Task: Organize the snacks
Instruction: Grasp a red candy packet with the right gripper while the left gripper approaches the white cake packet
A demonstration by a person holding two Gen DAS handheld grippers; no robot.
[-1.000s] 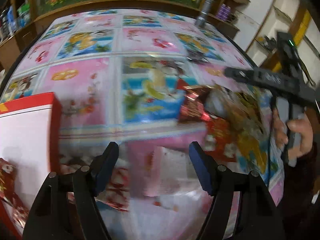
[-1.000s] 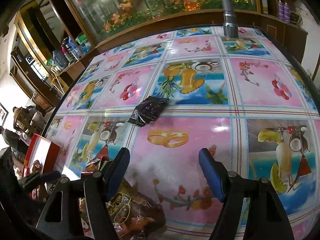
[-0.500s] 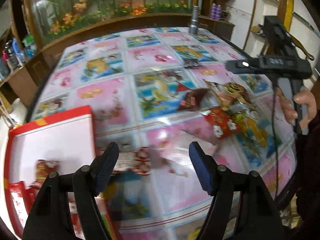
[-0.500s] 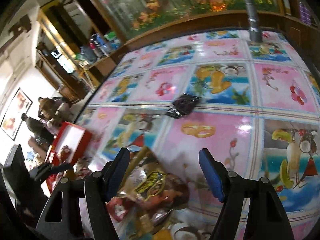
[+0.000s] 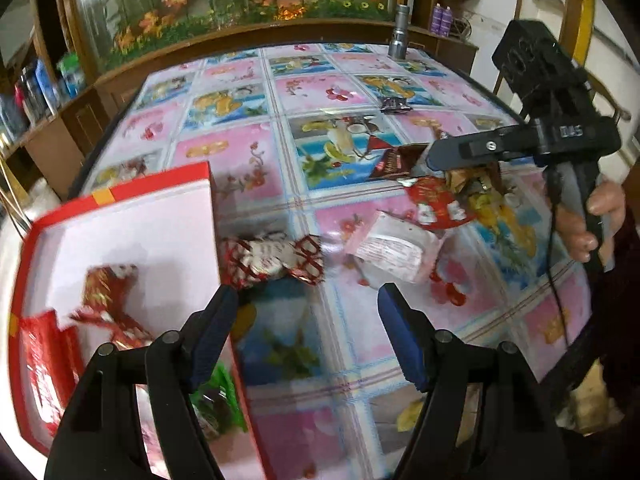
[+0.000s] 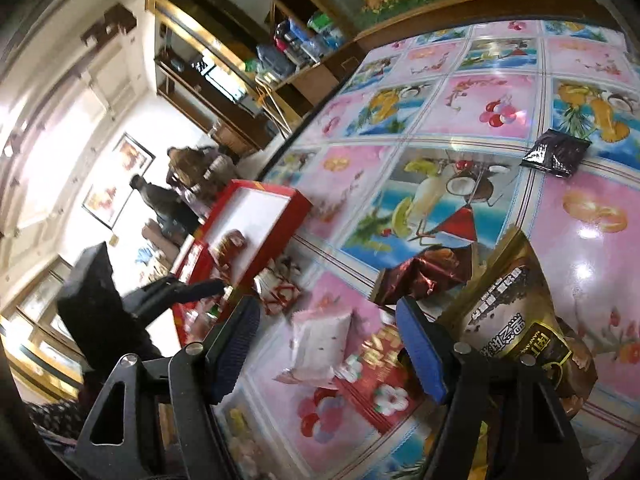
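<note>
Left wrist: "DAS" on right claw (image 5: 434, 158)

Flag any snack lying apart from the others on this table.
One dark snack packet lies alone farther up the table, apart from the pile and the red box.

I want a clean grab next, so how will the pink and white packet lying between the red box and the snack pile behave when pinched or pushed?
The pink and white packet looks like a puffy, soft pouch, so it would probably squash and flop rather than stay stiff. Its film and the glossy tablecloth suggest it may slide if nudged. It lies flat, so rolling seems unlikely.
</note>
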